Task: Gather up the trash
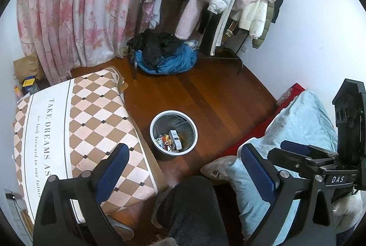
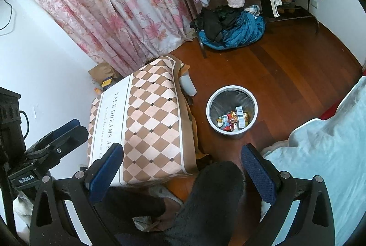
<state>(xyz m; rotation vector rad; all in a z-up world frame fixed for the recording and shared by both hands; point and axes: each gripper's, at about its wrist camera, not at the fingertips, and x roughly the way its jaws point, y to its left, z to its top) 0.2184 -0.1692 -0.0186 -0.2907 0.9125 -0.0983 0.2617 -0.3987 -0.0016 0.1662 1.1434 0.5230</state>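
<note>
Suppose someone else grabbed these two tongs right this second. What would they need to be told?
Left tongs: open, holding nothing.
Right tongs: open, holding nothing.
Both are held above the floor, aimed toward the bin, which stands on the wooden floor between the checkered table and the blue blanket.
Done: wrappers and small boxes already lie in the bin.
Left: no loose trash shows on the tabletop or the open floor; check the brown bag and small items in the corner by the curtain before stopping.
</note>
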